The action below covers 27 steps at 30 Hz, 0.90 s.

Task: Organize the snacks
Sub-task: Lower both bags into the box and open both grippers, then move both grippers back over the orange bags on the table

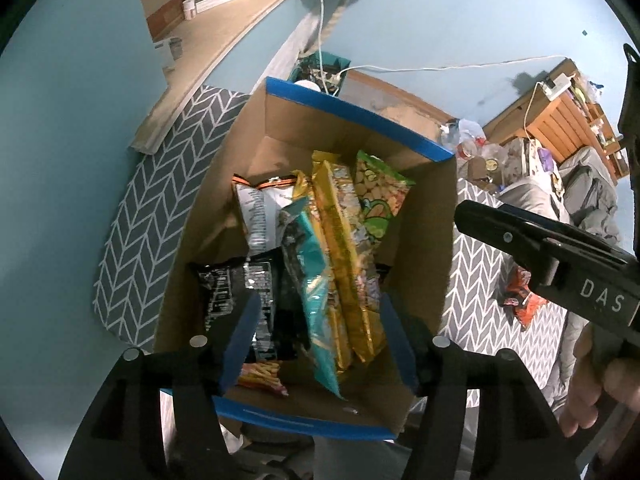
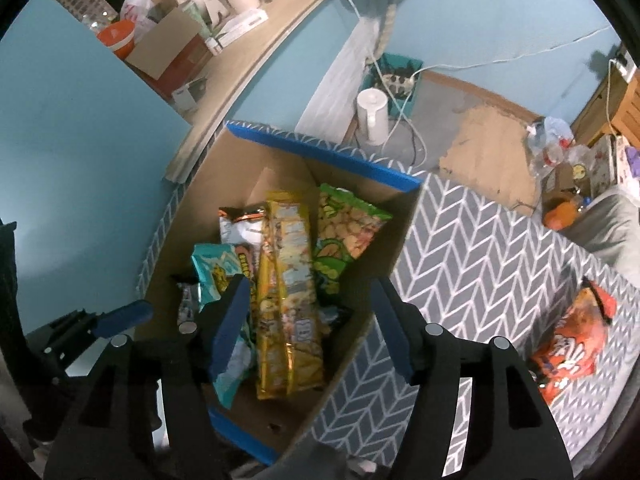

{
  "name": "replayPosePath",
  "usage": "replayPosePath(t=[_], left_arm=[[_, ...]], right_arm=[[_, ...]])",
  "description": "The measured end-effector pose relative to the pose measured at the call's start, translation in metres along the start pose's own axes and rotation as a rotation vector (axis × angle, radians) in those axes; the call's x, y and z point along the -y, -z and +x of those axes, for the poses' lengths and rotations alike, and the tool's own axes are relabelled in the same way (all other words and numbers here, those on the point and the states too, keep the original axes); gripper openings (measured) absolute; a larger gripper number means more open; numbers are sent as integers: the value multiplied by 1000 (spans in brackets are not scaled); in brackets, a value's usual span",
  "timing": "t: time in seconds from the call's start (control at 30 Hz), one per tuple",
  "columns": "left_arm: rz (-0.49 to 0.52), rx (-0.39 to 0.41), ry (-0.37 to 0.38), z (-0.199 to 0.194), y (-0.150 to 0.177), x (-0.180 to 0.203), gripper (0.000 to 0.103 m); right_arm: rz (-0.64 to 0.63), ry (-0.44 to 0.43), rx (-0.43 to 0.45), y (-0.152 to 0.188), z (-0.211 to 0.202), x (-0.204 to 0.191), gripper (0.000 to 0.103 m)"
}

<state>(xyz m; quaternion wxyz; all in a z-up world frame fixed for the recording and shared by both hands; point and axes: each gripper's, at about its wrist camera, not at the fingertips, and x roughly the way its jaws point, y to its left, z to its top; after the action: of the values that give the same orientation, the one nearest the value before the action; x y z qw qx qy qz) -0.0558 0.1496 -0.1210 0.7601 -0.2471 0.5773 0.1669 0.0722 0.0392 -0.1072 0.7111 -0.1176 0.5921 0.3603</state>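
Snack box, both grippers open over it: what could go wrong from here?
1. The packets stand loosely on edge in the box; the teal packet leans by the right gripper and may snag as it withdraws.
2. The orange packet lies outside on the patterned cloth, easily missed.
3. The left gripper hangs close; they could collide.

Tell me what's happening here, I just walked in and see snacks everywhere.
A person with a hand-held gripper in each hand is packing snacks into a cardboard box. The left hand-held gripper and the right hand-held gripper both hang open over it, holding nothing. Several packets, including a yellow packet, already lie inside. An orange packet waits on the patterned cloth.
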Motion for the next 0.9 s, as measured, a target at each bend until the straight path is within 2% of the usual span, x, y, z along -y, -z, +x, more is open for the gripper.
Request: replayPosePath(t=[0.3,0.4,0.5,0.63,0.9], left_arm=[[39,5,14,-2,0,25,68],[58,6,25,-1,0,35,68],[82,-2,32,0,0,48,68],[107,-15,42,3,-2,66,73],[200,-47,62,14,-2,113,73]], right_arm=[[23,42,29,8,-24,24,68],[36,64,41,13,-33,37,74],[57,85,46,19,-40,52,75],[95,110,42,29,-46,77,75],[214,161,31,58,-61,141,75]])
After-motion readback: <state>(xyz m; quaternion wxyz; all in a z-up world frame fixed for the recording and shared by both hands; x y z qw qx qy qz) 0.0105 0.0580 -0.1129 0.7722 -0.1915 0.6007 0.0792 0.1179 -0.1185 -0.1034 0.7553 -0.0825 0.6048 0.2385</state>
